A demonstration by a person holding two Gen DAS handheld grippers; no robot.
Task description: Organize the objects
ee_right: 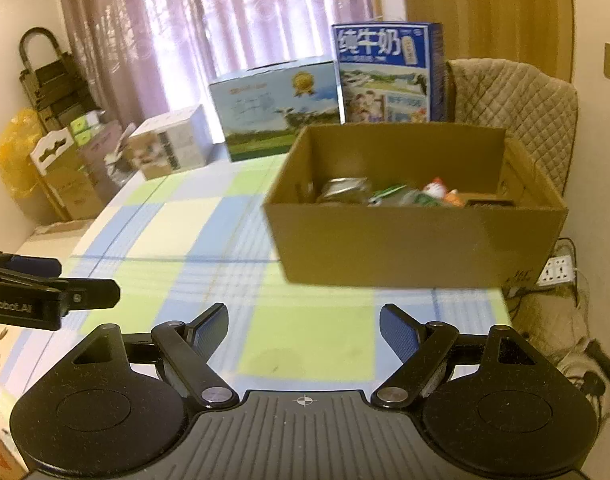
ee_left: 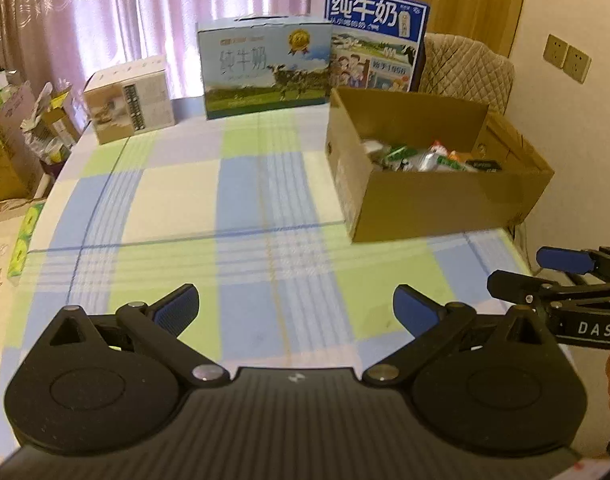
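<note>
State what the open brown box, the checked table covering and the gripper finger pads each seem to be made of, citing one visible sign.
Open brown box: likely corrugated cardboard, matte, with folded flaps. Checked table covering: looks like printed cloth, perhaps under a clear sheet, given a straight edge line; uncertain. Left gripper finger pads: blue, seemingly textured rubber; right gripper alike.

We see the cardboard box (ee_right: 417, 240) on the table (ee_right: 209, 240) at two o'clock, small items (ee_right: 401, 194) lying inside it. Behind it at twelve stand two milk cartons (ee_right: 277, 108) side by side, another small carton (ee_right: 171, 144) at eleven, a chair (ee_right: 517, 96) behind the box.
</note>
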